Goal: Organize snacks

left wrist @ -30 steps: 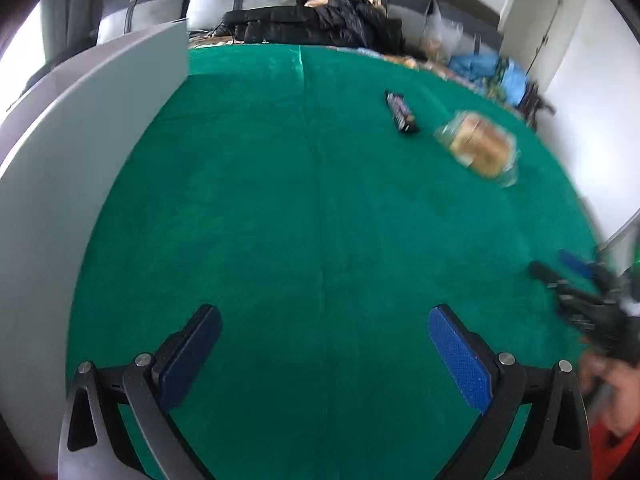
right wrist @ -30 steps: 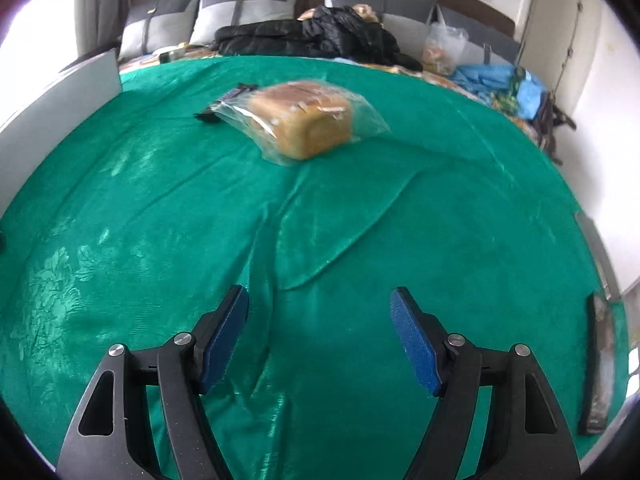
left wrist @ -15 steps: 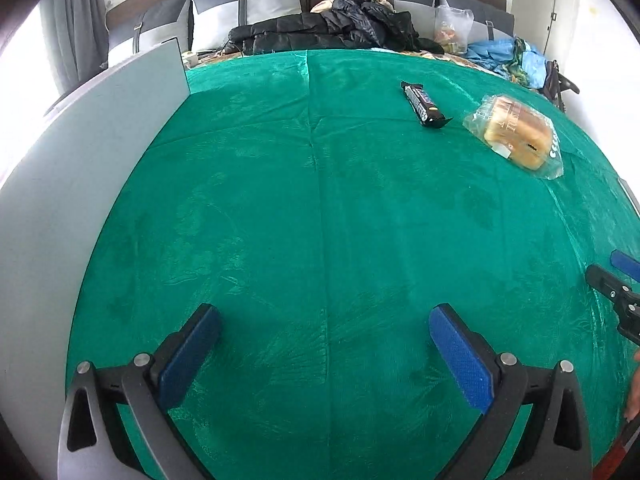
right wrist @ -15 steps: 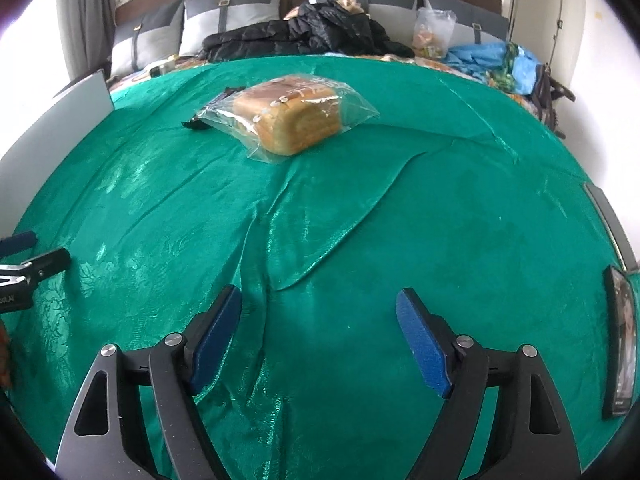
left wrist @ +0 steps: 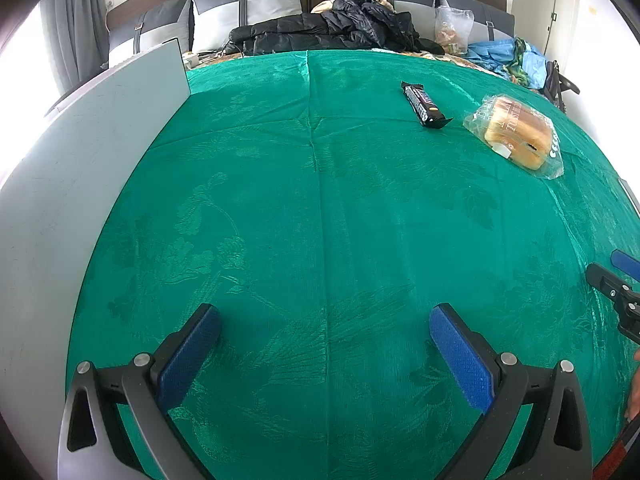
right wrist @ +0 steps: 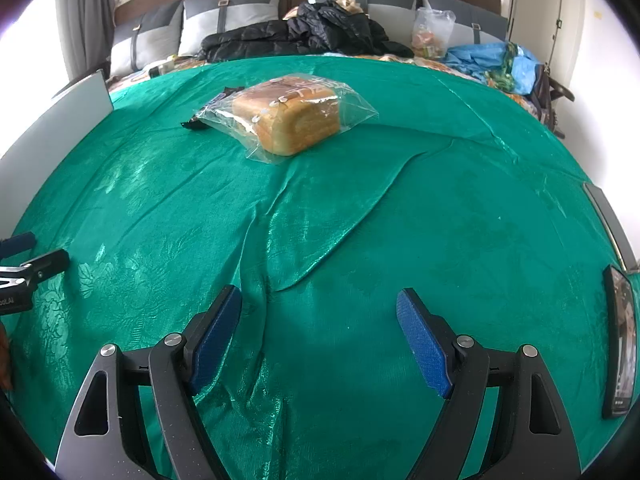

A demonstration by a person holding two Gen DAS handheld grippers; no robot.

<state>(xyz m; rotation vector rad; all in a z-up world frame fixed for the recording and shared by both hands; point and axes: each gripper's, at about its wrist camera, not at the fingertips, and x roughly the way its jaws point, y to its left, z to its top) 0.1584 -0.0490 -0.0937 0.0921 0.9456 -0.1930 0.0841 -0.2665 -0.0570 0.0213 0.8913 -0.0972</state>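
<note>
Both claws, left (left wrist: 325,336) and right (right wrist: 319,320), hang spread and empty over the green cloth (left wrist: 320,200); bread (right wrist: 288,118) and candy bar (left wrist: 424,105) lie beyond.

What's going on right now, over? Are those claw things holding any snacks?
Left gripper and right gripper: jaws open, empty. Clear-bagged golden bread loaf and dark-wrapped chocolate bar lie untouched on the green cloth. Nothing in the way.

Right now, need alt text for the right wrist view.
A bagged loaf of bread lies on a wrinkled green cloth, a dark candy bar partly hidden behind it. The open, empty right hand-held gripper hovers in the foreground; the left hand-held gripper shows at the left edge.
</note>
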